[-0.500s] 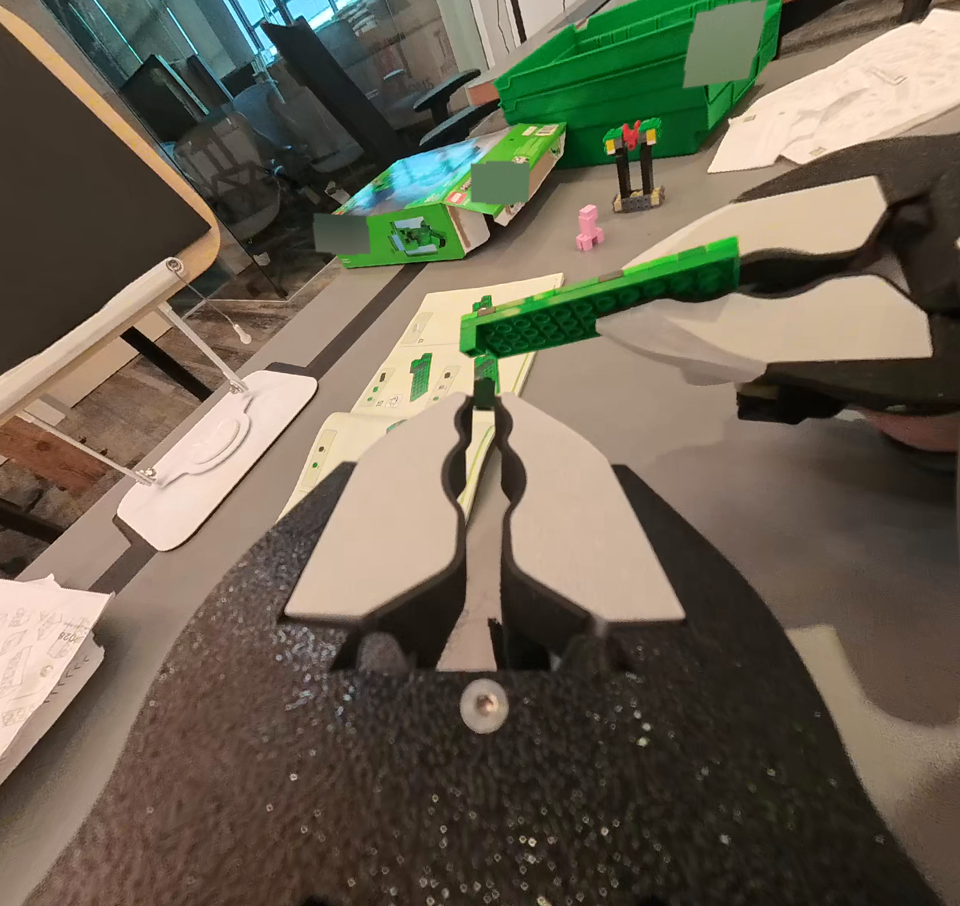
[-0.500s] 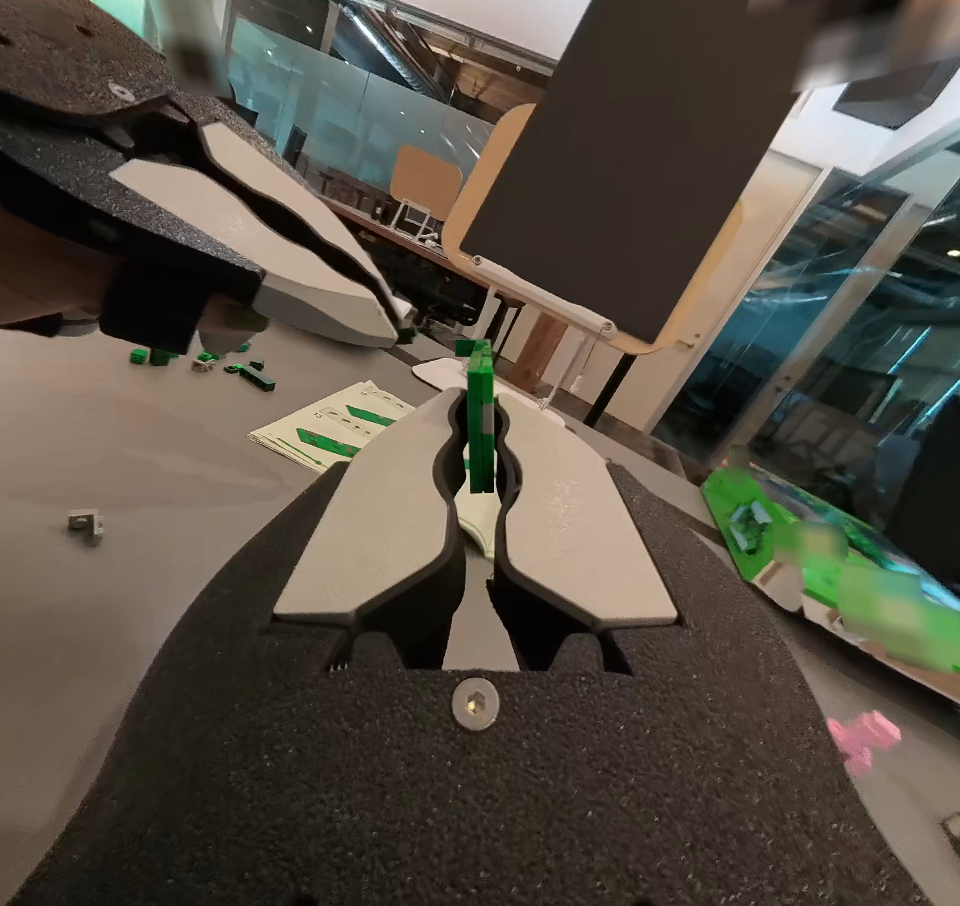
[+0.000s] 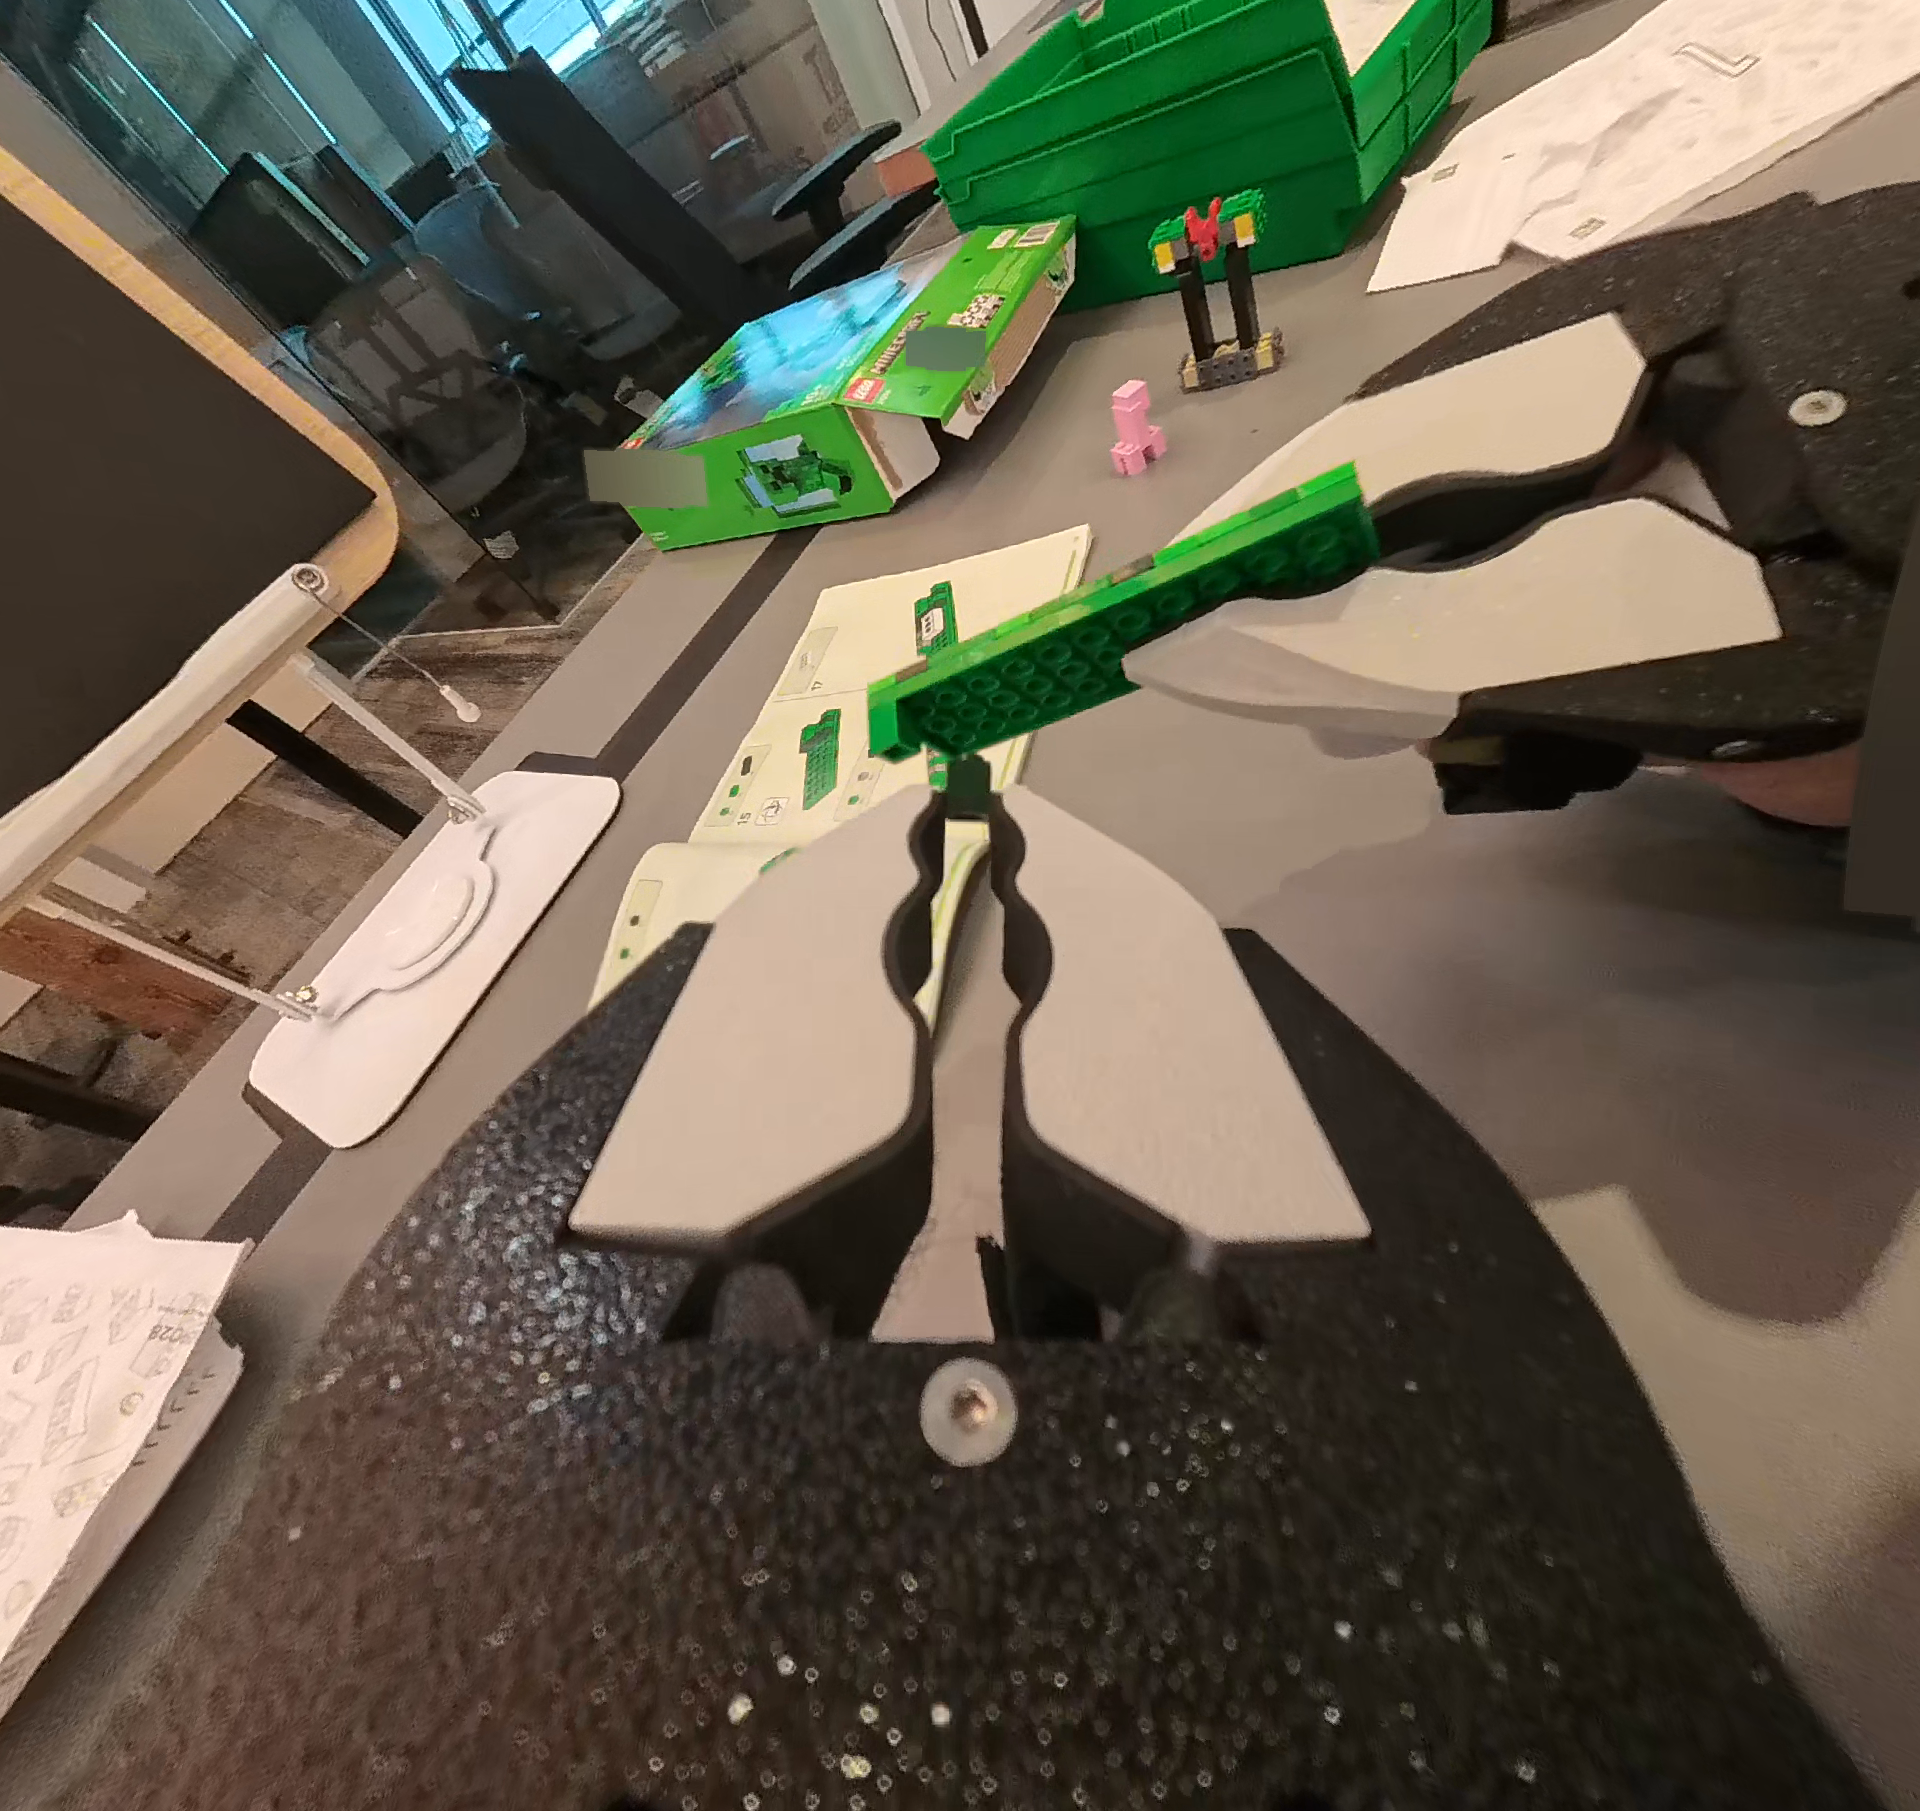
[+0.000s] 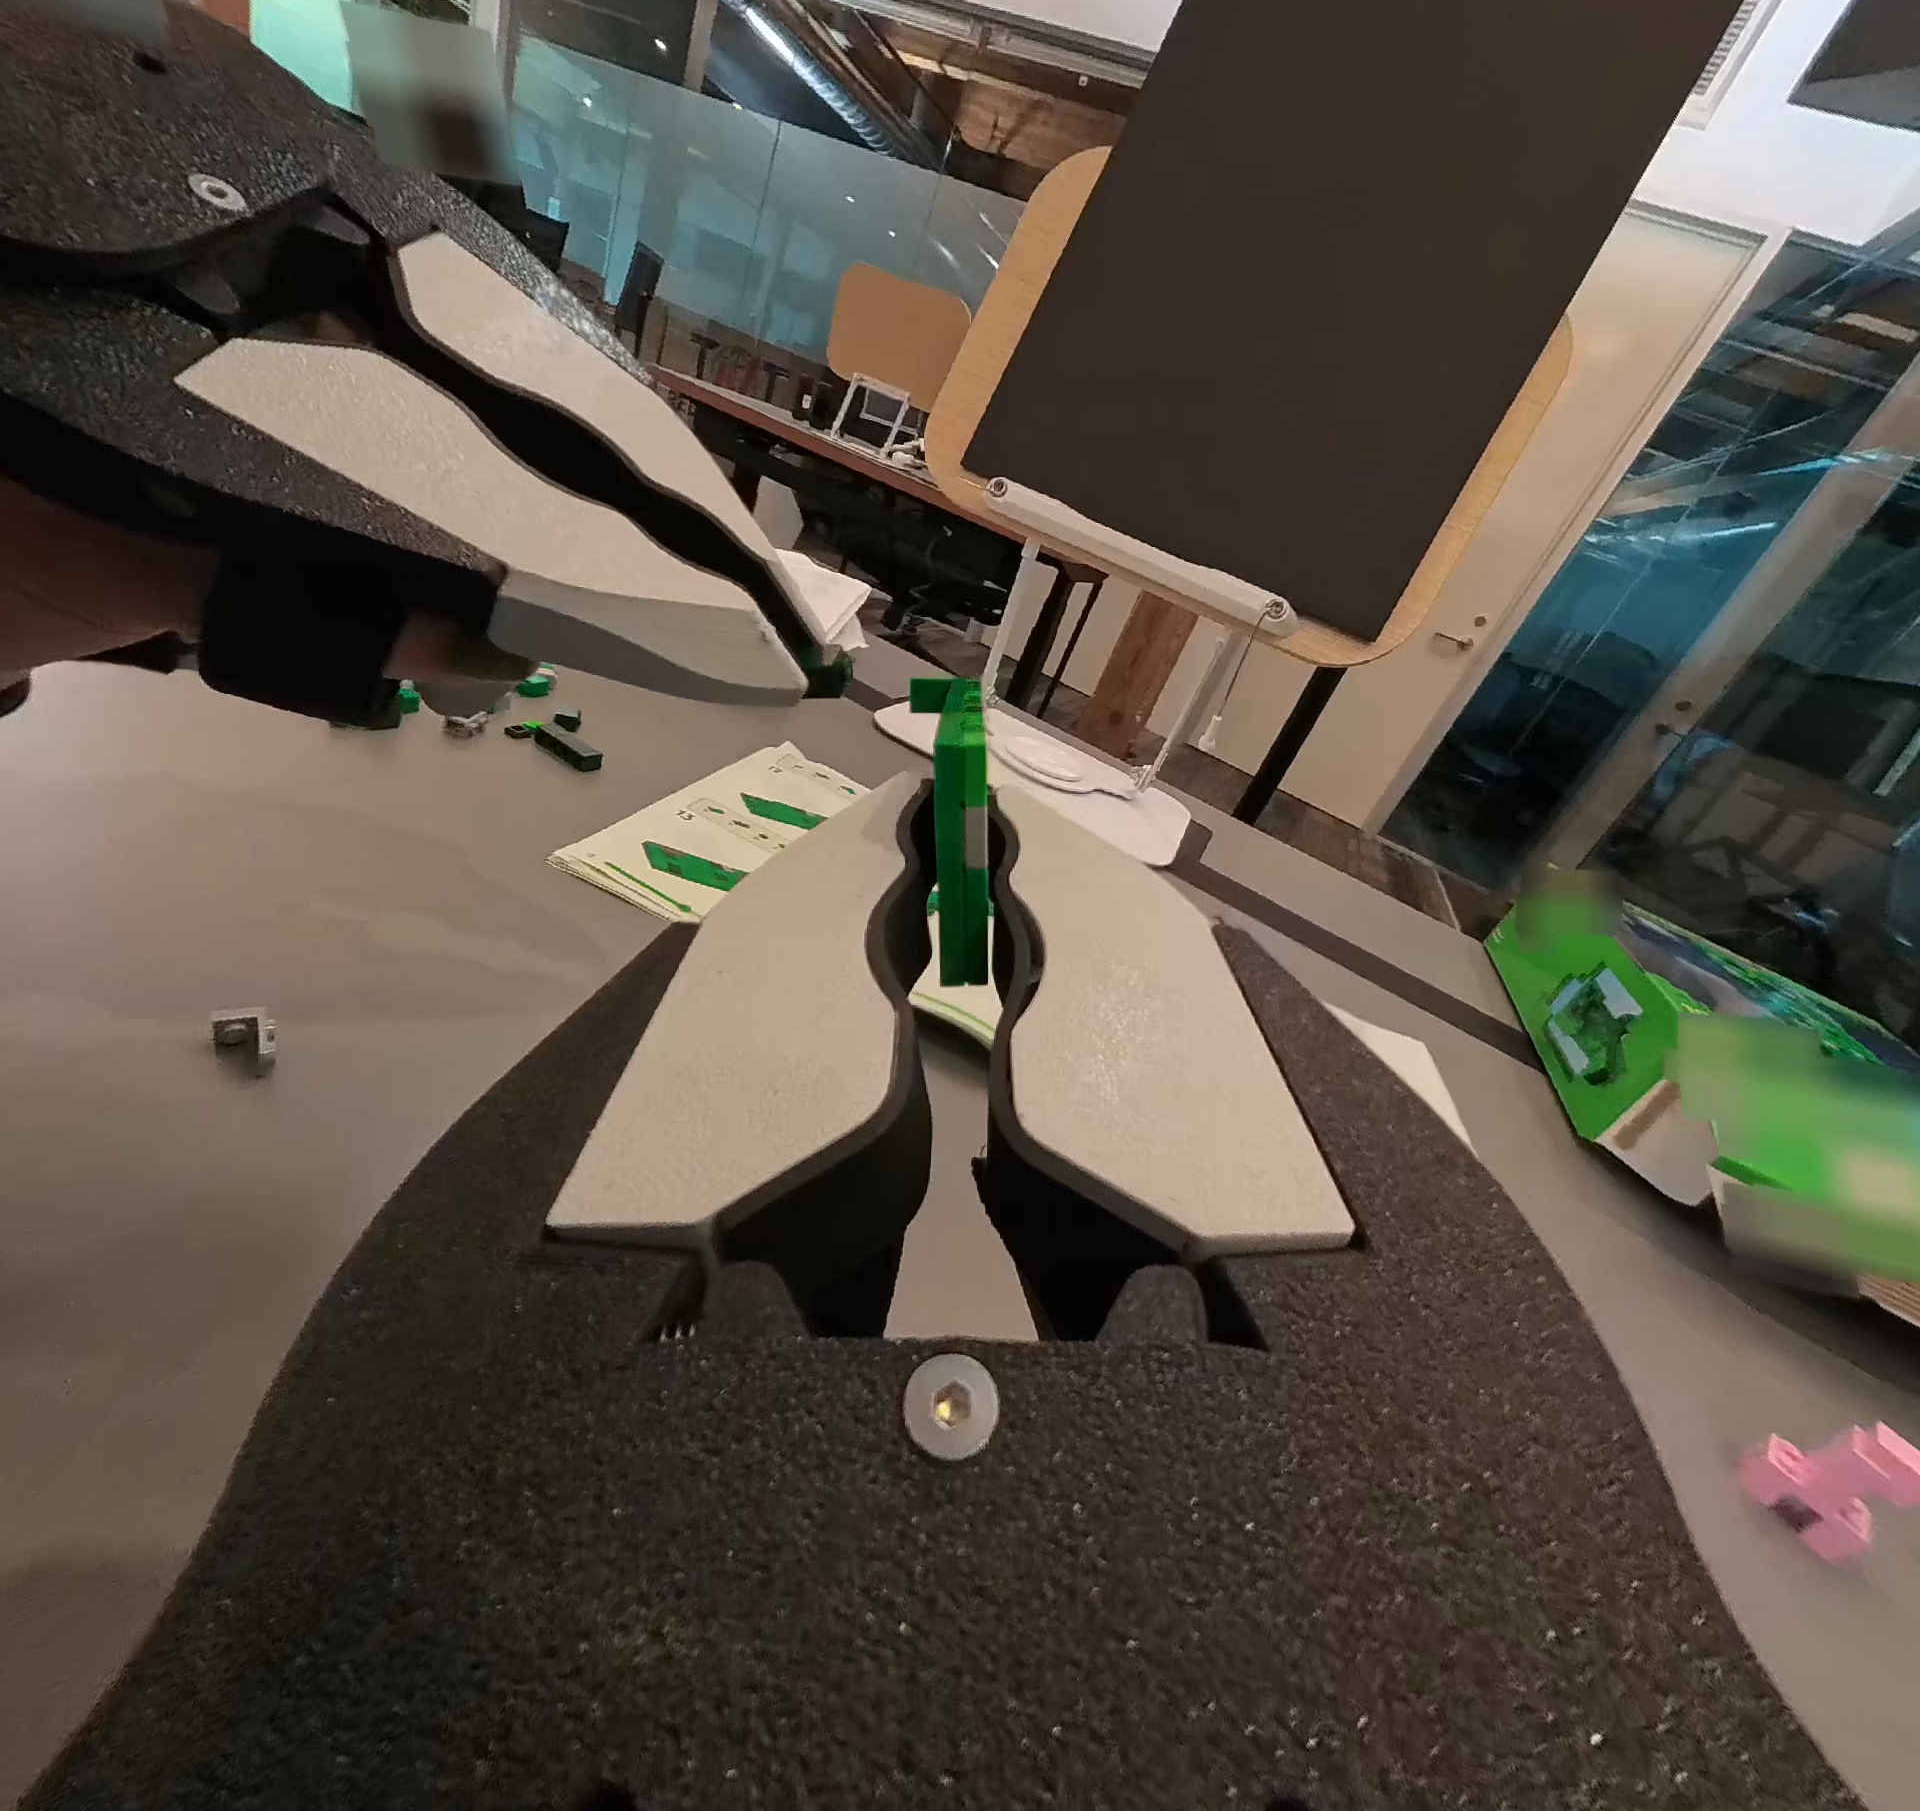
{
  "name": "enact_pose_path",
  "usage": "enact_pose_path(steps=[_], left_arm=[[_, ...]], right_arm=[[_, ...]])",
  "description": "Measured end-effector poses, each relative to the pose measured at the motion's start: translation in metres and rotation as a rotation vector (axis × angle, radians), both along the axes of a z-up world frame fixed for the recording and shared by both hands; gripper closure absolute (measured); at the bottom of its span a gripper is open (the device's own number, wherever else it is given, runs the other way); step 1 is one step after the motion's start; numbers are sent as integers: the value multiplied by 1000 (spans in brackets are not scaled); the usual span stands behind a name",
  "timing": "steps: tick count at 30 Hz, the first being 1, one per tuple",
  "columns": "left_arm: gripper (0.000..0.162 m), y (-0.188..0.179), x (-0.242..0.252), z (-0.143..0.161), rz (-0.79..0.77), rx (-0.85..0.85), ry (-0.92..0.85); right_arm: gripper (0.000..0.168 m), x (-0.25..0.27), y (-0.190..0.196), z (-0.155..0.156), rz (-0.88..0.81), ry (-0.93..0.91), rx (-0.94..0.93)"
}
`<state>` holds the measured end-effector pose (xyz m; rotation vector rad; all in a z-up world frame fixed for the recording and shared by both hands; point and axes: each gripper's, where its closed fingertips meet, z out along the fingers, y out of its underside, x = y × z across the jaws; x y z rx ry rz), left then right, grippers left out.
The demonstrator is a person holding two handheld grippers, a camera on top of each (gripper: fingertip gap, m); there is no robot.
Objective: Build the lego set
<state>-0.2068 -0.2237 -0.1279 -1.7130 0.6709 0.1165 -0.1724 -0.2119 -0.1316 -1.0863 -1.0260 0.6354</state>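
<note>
- Grippers meet above the desk [image 3: 1351, 1086]: right gripper [image 4: 961, 826] is clamped on a green plate [image 3: 1122, 618], held in the air.
- Left gripper [image 3: 971, 805] pinches a small dark piece [image 3: 971, 785] just under the plate's free end.
- Instruction booklet [image 3: 862, 701] lies open below; set box [image 3: 831, 431] sits near the desk's far edge.

The long studded plastic plate [image 3: 1122, 639] at centre right of the left wrist view is bright green with a small grey patch on its edge. The flat gripper fingers [image 3: 790, 1044] are pale grey on speckled black bodies. Upper centre, the stacked plastic bins [image 3: 1195, 140] are green; the small blocky figure [image 3: 1135, 429] is pink; the tabletop [image 3: 1351, 982] is plain grey.
</note>
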Motion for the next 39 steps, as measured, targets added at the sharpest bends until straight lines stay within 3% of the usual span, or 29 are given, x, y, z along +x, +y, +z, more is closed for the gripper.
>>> enact_pose_path(steps=[4, 9, 11, 20, 39], left_arm=[[155, 2, -8, 5, 57, 94, 176], [155, 5, -15, 11, 142, 313, 754], [155, 7, -11, 5, 135, 351, 892], [155, 12, -17, 13, 251, 417, 998], [155, 18, -18, 4, 263, 394, 1112]], right_arm=[[162, -3, -1, -5, 28, -16, -69], [162, -7, -2, -6, 42, -10, -176], [162, -8, -2, -6, 41, 3, -229], [162, -10, -4, 2, 22, 63, -290], [162, -18, -11, 2, -14, 7, -244]])
